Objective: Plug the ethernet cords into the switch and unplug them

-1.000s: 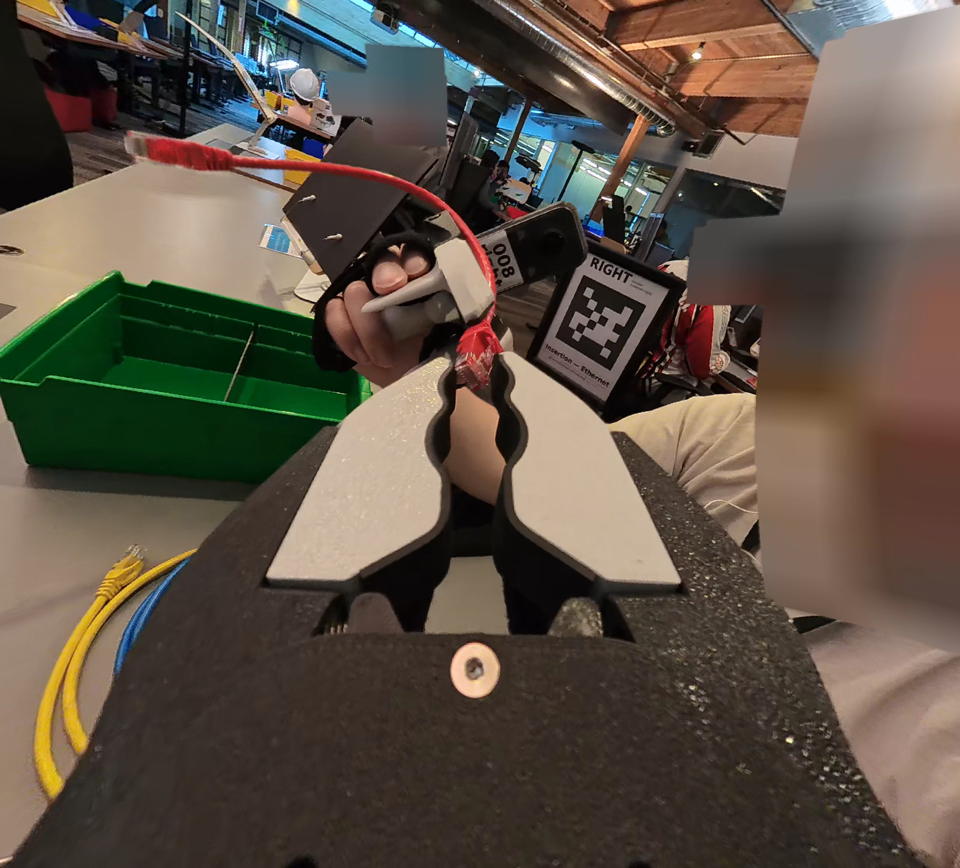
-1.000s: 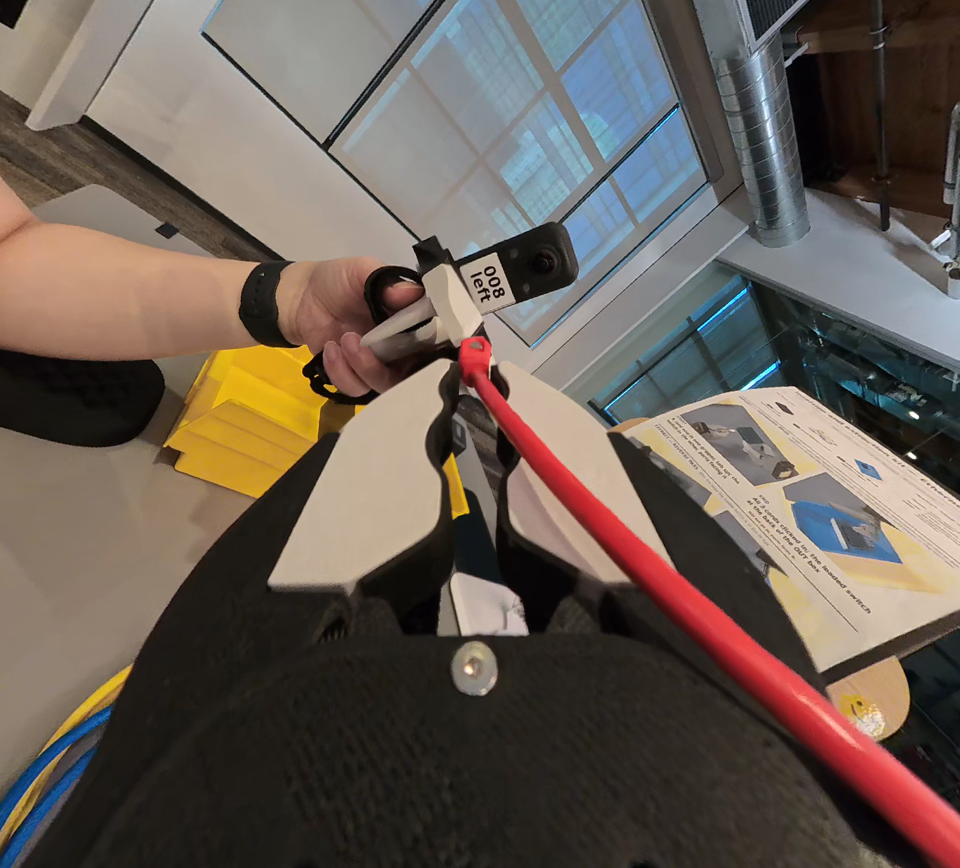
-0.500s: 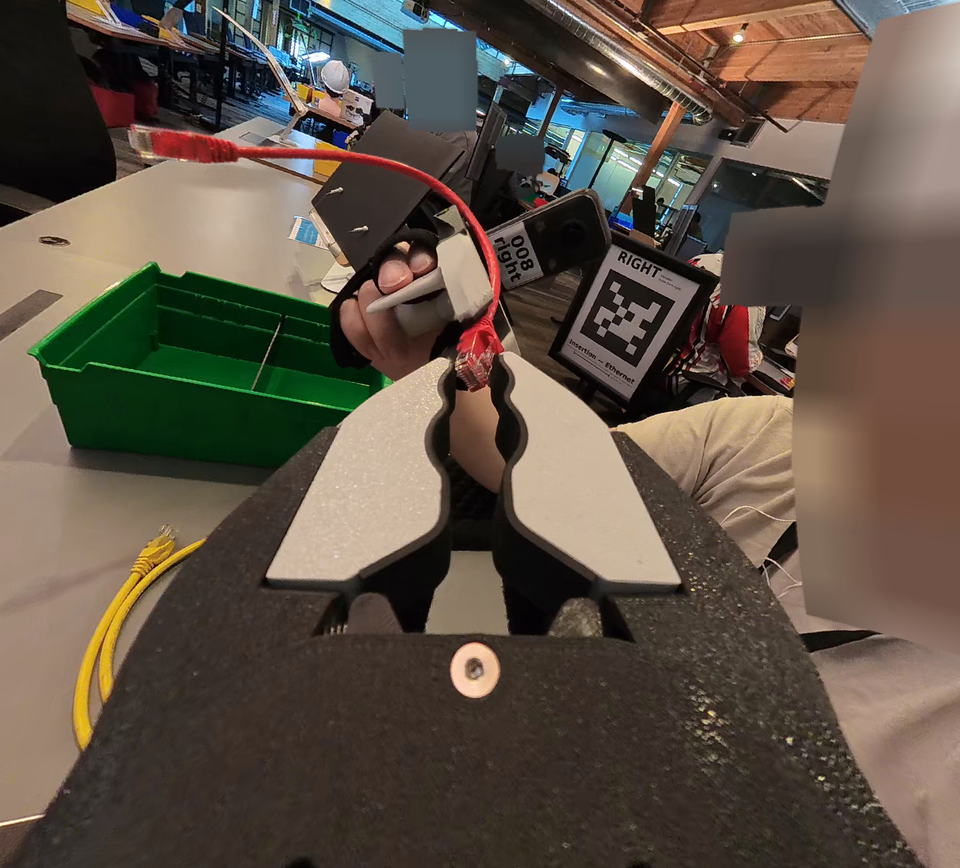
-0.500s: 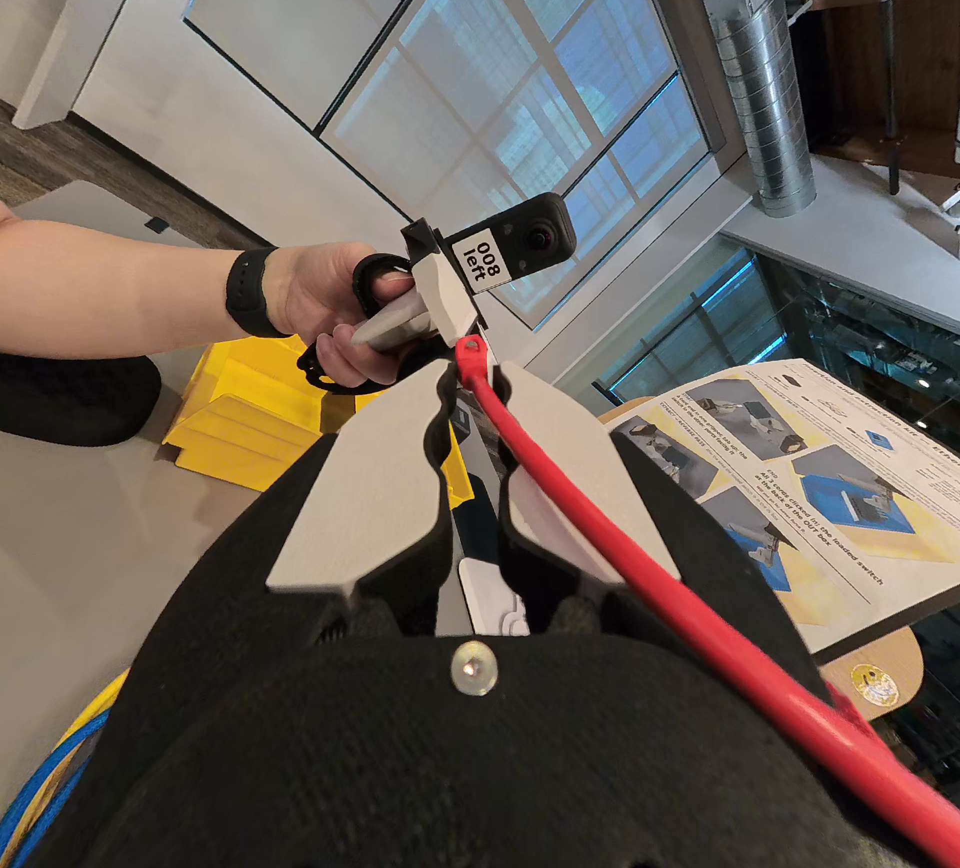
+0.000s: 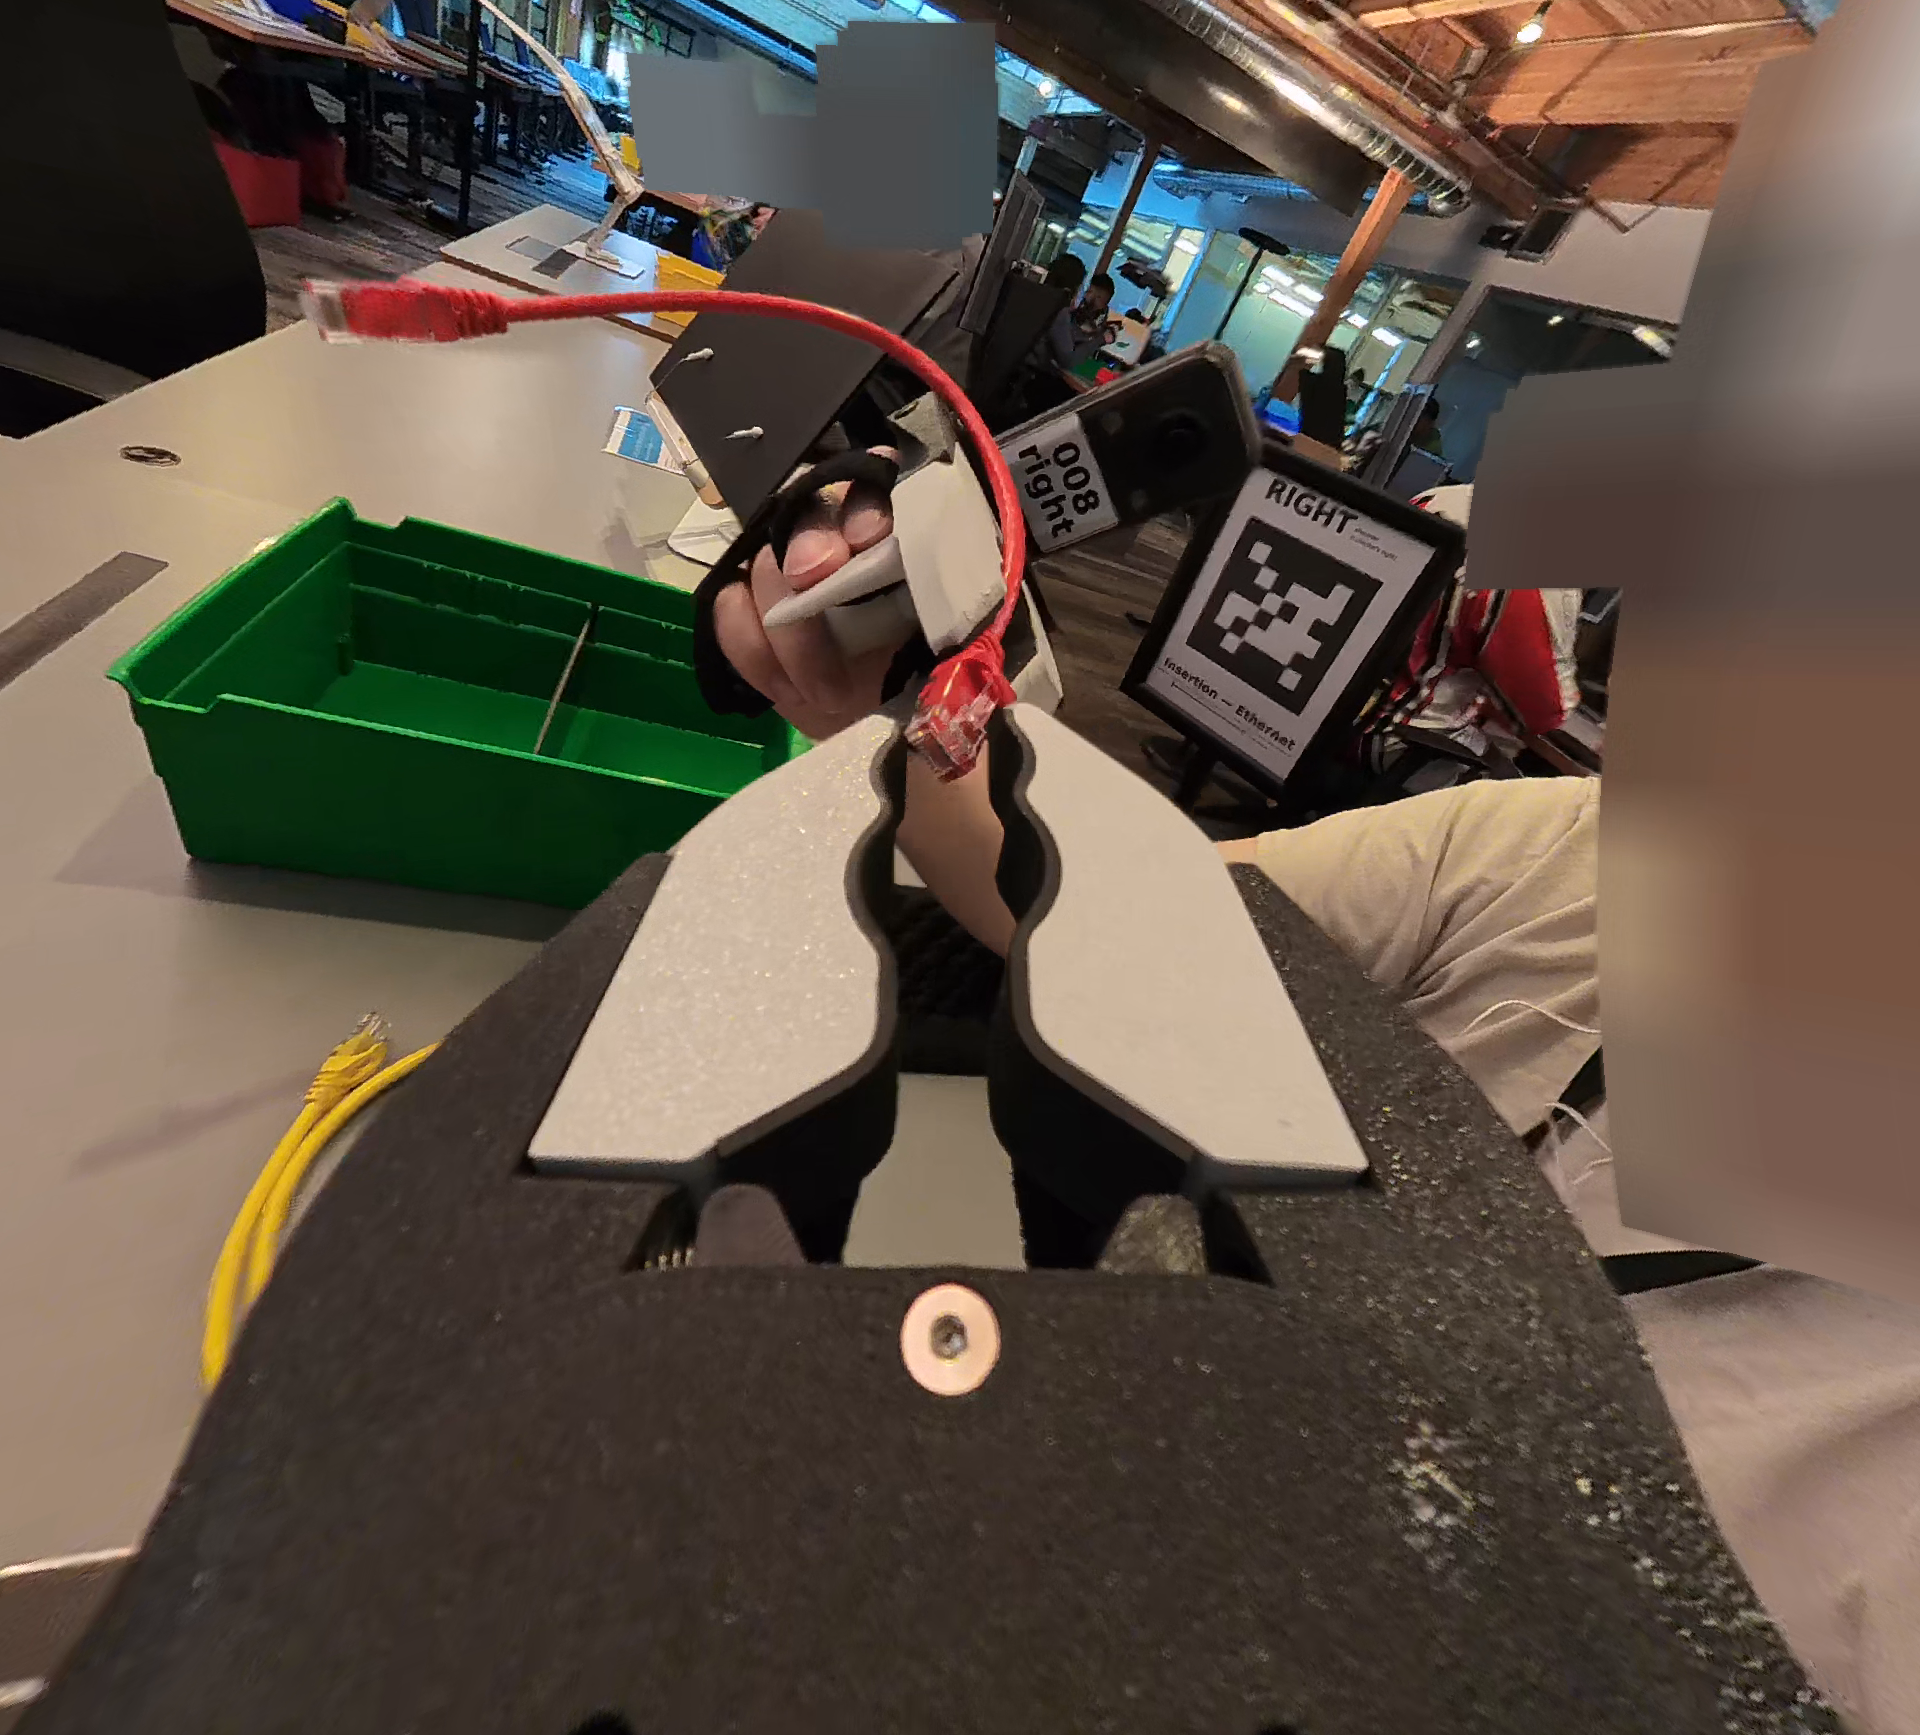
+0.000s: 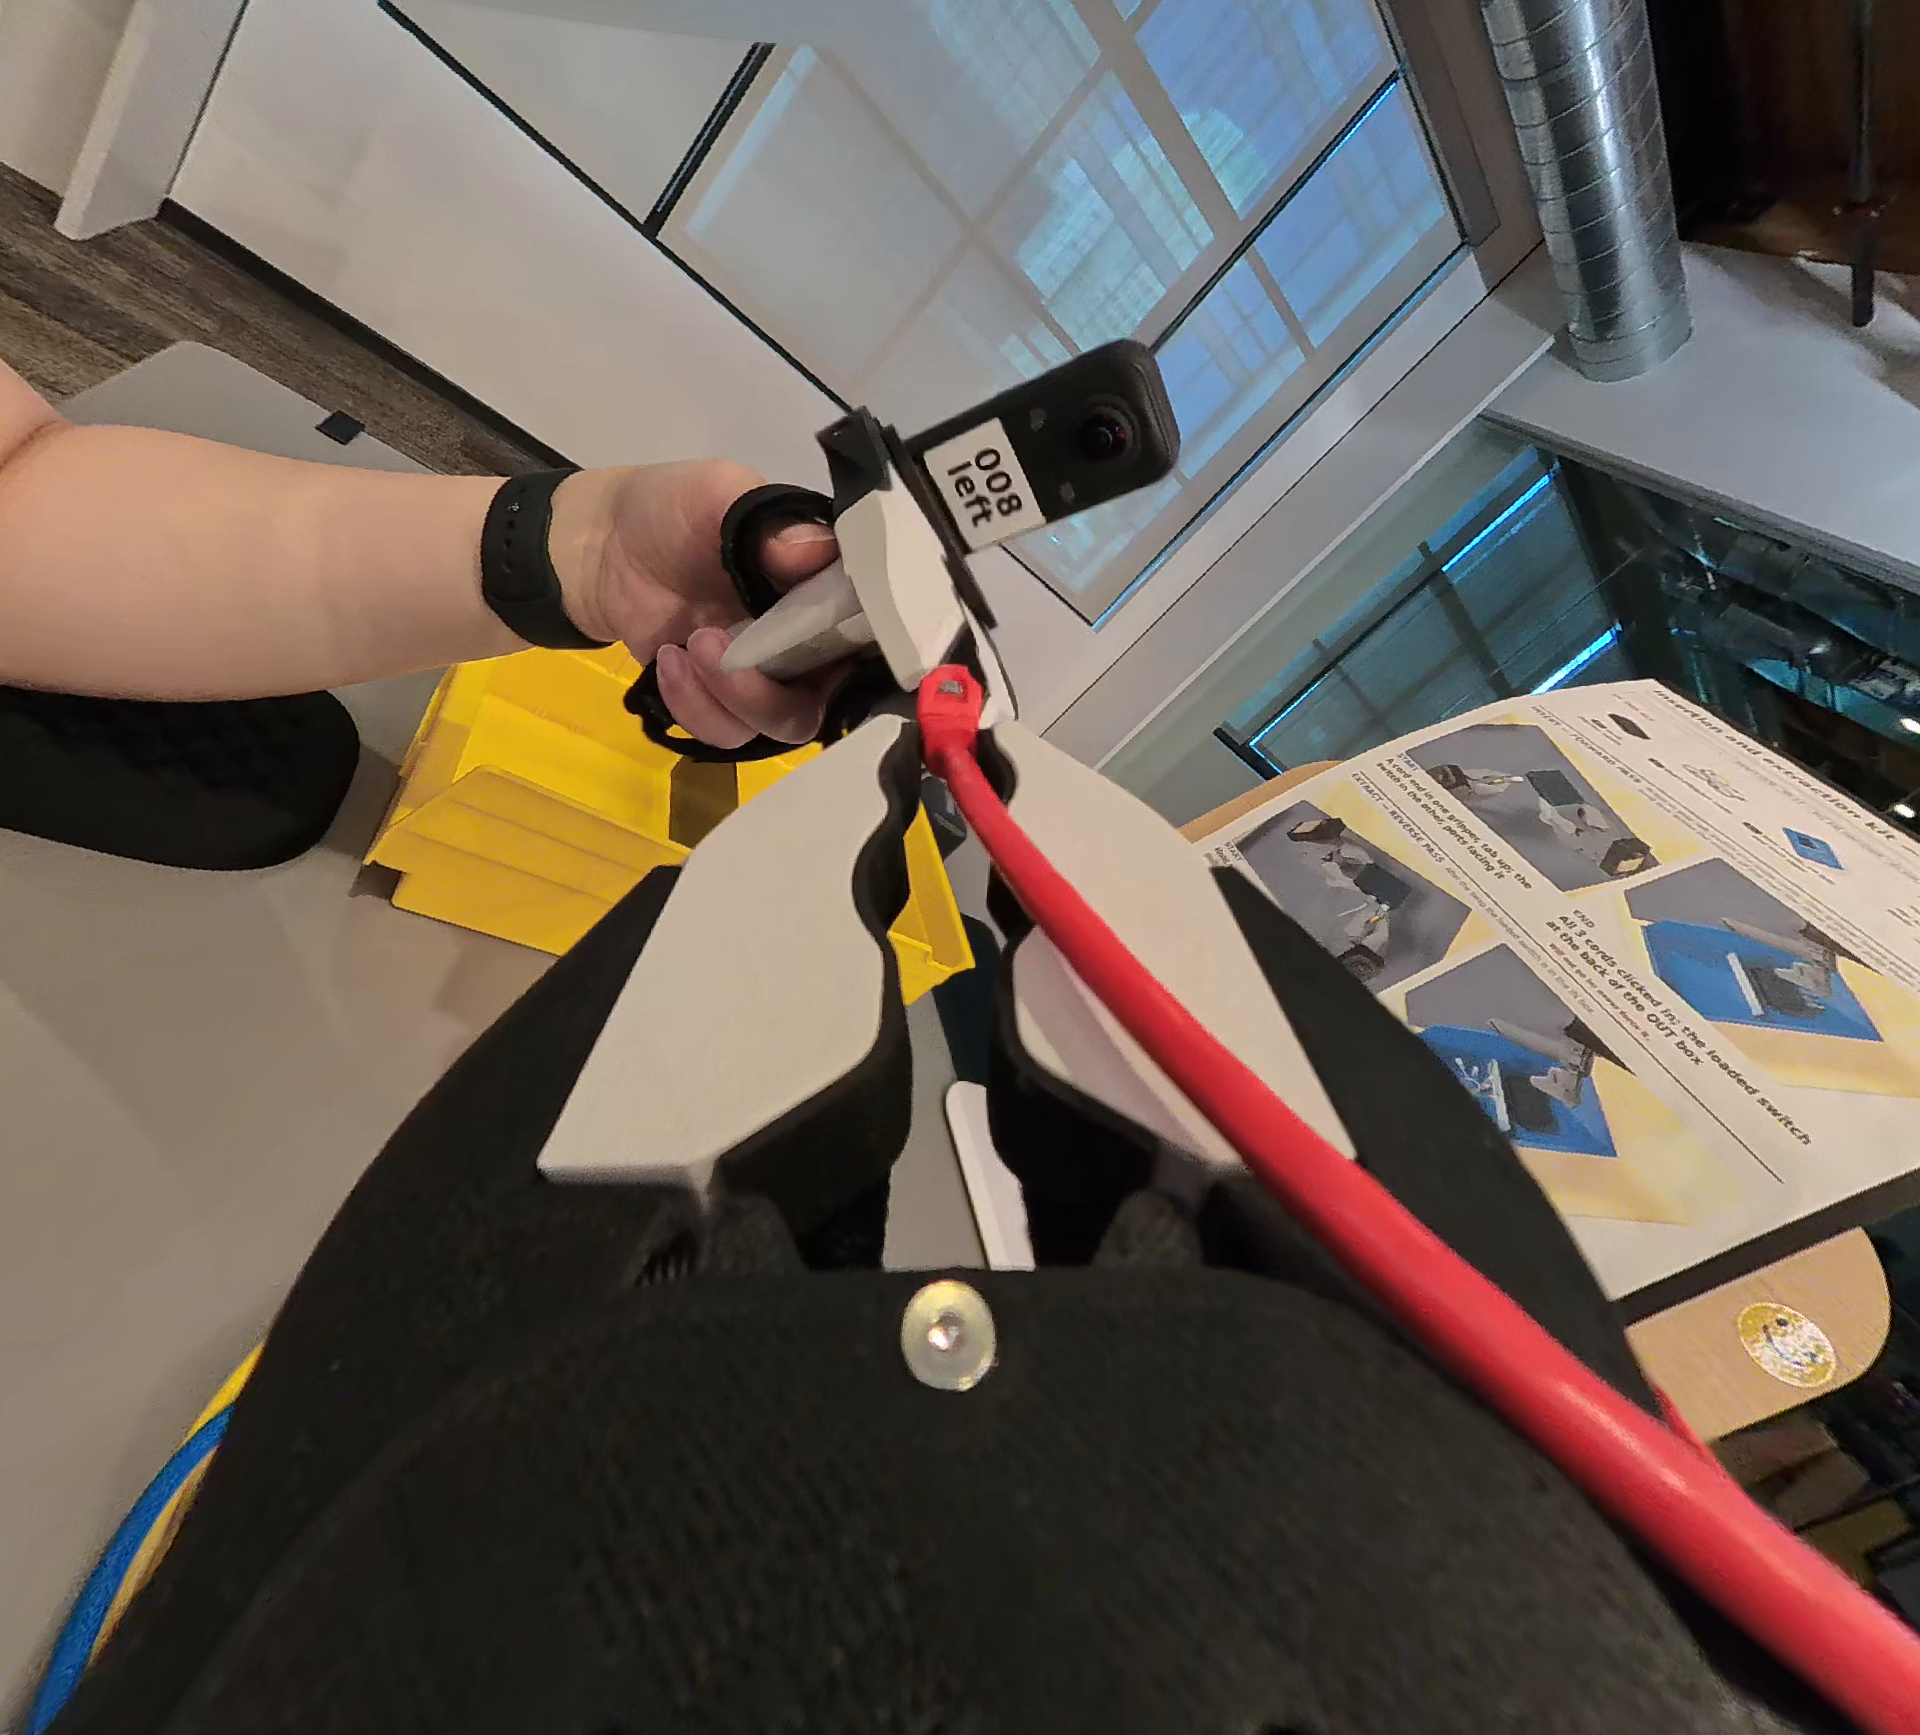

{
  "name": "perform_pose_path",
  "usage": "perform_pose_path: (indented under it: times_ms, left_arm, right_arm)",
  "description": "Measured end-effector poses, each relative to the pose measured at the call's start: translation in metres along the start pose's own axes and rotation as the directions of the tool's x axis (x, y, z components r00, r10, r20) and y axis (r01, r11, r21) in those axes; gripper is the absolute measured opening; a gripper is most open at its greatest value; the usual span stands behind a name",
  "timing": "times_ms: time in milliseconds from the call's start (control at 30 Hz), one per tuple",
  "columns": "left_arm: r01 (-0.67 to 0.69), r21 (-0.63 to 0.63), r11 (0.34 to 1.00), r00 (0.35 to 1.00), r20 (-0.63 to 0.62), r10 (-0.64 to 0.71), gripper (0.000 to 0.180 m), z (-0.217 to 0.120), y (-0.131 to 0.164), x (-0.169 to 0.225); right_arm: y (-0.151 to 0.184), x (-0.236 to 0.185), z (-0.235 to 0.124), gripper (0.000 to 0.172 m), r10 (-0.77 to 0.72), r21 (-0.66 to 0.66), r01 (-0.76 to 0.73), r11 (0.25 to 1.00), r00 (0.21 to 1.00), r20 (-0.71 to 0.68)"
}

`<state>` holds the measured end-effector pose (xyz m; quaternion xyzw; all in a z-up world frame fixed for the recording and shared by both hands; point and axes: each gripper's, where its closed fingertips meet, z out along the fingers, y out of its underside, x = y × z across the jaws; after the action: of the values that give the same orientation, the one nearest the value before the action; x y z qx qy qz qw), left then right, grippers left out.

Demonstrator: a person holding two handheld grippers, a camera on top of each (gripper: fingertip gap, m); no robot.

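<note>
A red cord (image 5: 935, 397) is held in mid-air above the tabletop (image 5: 260, 1010); one plug is pinched by the left gripper (image 5: 951, 735); the cord near the plug is pinched by the right gripper (image 6: 951, 740).

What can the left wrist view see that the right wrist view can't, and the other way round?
Only the left wrist view shows the green bin, the framed marker sign and the free plug at the red cord's far end.

Only the right wrist view shows the stacked yellow bins, the illustrated instruction sheet and the big window.

Both show the red cord, with its near plug where the left gripper and right gripper meet tip to tip. Each view also catches the other gripper and the hand holding it.
</note>
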<state>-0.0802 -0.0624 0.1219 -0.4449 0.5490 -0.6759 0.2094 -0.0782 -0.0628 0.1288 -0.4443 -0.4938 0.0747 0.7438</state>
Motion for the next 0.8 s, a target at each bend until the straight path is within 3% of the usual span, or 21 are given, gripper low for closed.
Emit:
perform_pose_path:
  times_ms: [33,100,167,267,333,400,500,633,800]
  left_arm:
    - [-0.021,-0.009,1.000,1.000,0.018,0.022,0.018,-0.001,0.000,-0.001]
    - [-0.094,-0.041,0.995,0.991,0.089,0.098,0.028,-0.008,0.001,-0.005]
    - [-0.209,-0.145,0.967,0.941,0.240,0.239,0.033,-0.022,0.008,-0.021]
    - [-0.339,-0.359,0.870,0.775,0.417,0.474,0.039,-0.048,0.026,-0.049]
    - [-0.373,-0.443,0.815,0.697,0.447,0.561,0.034,-0.050,0.036,-0.064]
    - [-0.259,-0.565,0.784,0.717,0.431,0.547,0.034,-0.046,0.061,-0.082]
    - [-0.082,-0.768,0.636,0.705,0.407,0.582,0.033,-0.056,0.092,-0.115]
    - [-0.060,-0.857,0.512,0.735,0.310,0.604,0.045,-0.056,0.111,-0.144]
    - [0.126,-0.927,0.354,0.810,0.302,0.503,0.053,-0.060,0.153,-0.173]
  right_arm:
    - [0.000,0.001,-0.001,0.011,0.001,-0.002,-0.002,1.000,1.000,-0.004]
    - [-0.001,0.008,-0.007,0.011,0.003,-0.002,-0.004,1.000,1.000,-0.029]
    - [-0.004,0.018,-0.018,0.011,0.007,-0.004,-0.007,1.000,0.998,-0.060]
    - [-0.019,0.034,-0.043,0.011,0.004,0.022,-0.001,1.000,0.994,-0.114]
    - [-0.035,0.042,-0.063,0.011,-0.011,0.047,0.018,0.999,0.990,-0.142]
    - [-0.053,0.047,-0.082,0.011,-0.031,0.080,0.045,0.996,0.985,-0.168]
    - [-0.073,0.049,-0.103,0.011,-0.060,0.099,0.080,0.992,0.980,-0.189]
    - [-0.079,0.046,-0.116,0.011,-0.079,0.074,0.094,0.993,0.979,-0.186]
    - [-0.083,0.043,-0.124,0.011,-0.111,0.043,0.121,0.992,0.977,-0.183]
